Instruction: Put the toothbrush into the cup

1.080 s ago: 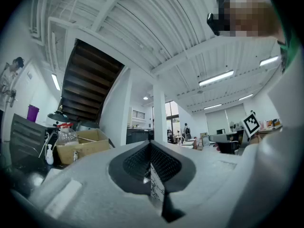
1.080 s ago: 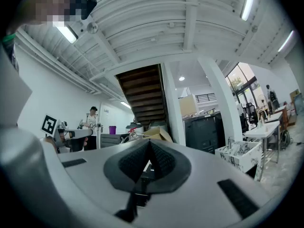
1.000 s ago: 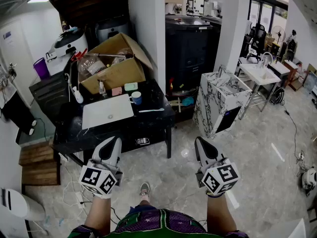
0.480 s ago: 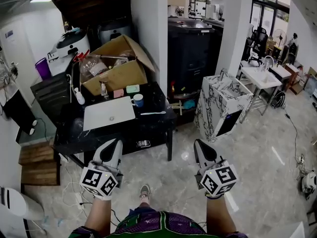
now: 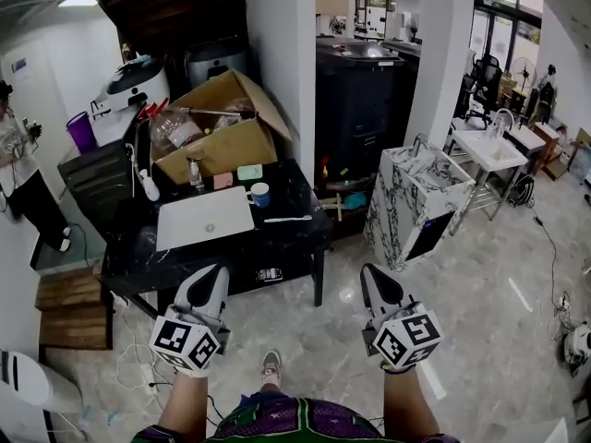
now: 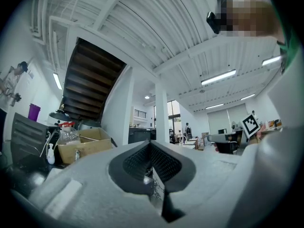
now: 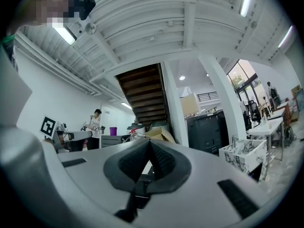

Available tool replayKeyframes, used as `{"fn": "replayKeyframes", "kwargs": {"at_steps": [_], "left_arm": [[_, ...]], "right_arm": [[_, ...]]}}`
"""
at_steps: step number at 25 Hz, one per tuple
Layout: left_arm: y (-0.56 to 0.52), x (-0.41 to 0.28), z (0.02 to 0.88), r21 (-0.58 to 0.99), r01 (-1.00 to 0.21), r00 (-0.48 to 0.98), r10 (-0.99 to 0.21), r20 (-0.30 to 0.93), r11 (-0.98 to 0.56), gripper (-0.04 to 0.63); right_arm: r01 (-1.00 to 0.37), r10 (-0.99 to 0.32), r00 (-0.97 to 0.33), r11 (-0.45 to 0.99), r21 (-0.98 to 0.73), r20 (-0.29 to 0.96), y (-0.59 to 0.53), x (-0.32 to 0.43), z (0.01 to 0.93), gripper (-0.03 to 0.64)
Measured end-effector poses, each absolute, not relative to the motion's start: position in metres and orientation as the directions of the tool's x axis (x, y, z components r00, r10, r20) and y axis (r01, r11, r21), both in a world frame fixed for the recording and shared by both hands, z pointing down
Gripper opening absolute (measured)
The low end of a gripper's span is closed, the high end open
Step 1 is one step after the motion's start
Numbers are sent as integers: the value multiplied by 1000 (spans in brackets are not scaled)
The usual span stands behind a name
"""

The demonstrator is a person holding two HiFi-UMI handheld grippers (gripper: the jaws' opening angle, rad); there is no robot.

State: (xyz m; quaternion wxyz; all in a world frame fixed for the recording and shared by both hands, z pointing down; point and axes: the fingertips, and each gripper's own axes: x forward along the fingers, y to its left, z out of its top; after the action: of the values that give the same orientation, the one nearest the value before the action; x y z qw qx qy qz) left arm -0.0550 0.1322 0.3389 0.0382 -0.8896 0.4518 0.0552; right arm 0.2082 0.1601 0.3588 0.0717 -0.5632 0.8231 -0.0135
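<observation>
A white toothbrush [image 5: 287, 218] lies flat on the black table [image 5: 305, 233], near its right front edge. Just behind it and to the left stands a blue cup [image 5: 260, 194] with a white rim. My left gripper [image 5: 211, 276] and right gripper [image 5: 372, 273] hang side by side in front of the table, well short of it, both pointing at it. Each one has its jaws together with nothing between them, as the left gripper [image 6: 150, 144] and right gripper [image 7: 149, 143] show in their own views.
A white sink basin [image 5: 204, 217] lies set in the table's left part. Behind it stand an open cardboard box [image 5: 217, 127], a small bottle [image 5: 195, 170] and soap bars. A marble-patterned cabinet [image 5: 413, 201] stands to the right. A person [image 5: 20, 178] is at the far left.
The view has crept a little closer to the table. A person has come into view at the left edge. Both grippers keep their places and stay shut.
</observation>
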Motion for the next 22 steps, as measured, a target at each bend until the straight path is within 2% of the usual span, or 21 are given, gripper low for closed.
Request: {"fn": "replayKeyframes", "kwargs": {"at_steps": [22], "left_arm": [[12,-76,340,13,-797,598,-791,-132,-604,17]], "right_arm": [[-931,-930,-355,361,-50,-91,40,184,336,2]]}}
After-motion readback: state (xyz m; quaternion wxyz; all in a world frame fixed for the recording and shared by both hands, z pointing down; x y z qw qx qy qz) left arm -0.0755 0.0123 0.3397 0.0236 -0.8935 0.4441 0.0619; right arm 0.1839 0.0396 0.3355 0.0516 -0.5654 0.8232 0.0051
